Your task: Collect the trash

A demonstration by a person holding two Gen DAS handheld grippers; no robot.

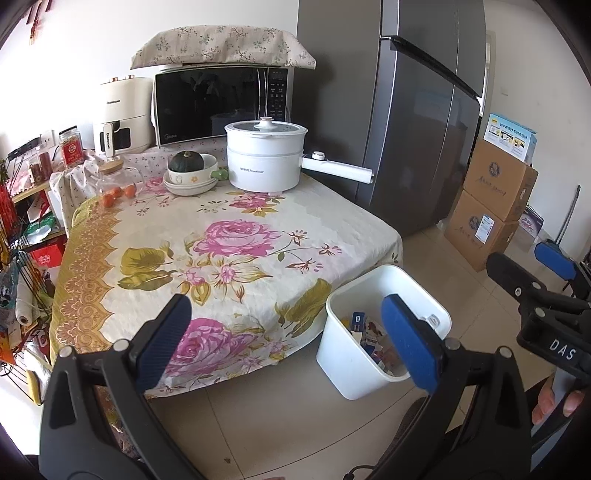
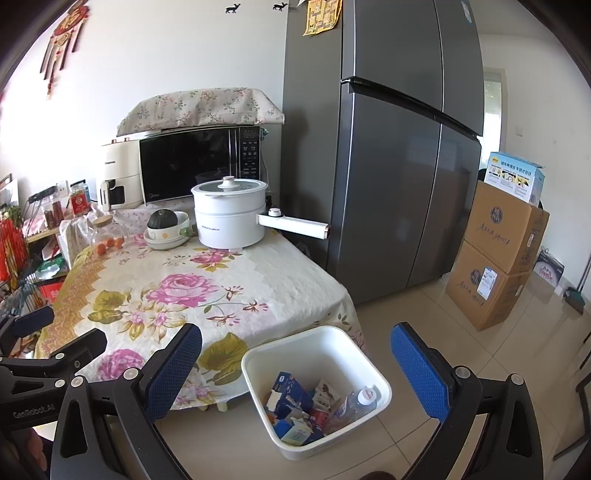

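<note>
- Left gripper point(image 1: 288, 339): jaws spread wide, holding nothing, above the table point(image 1: 229, 236) edge.
- Right gripper point(image 2: 295, 373): jaws spread wide, holding nothing, over the bin point(image 2: 314, 343).
- Bin: white, on the floor beside the table corner.
- Trash point(image 2: 295, 410): cartons and a bottle point(image 2: 360, 400), inside the bin.
- Table: bears pot point(image 1: 264, 158), bowls, jar.

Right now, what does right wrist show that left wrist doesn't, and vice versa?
Only right wrist: the water bottle in the bin, the yellow paper on the fridge, and the left gripper at its left edge.
Only left wrist: the right gripper at its right edge and part of the hand holding it.
Both: floral table, white pot, microwave, bin with cartons, stacked boxes. Both grippers open, empty.
</note>
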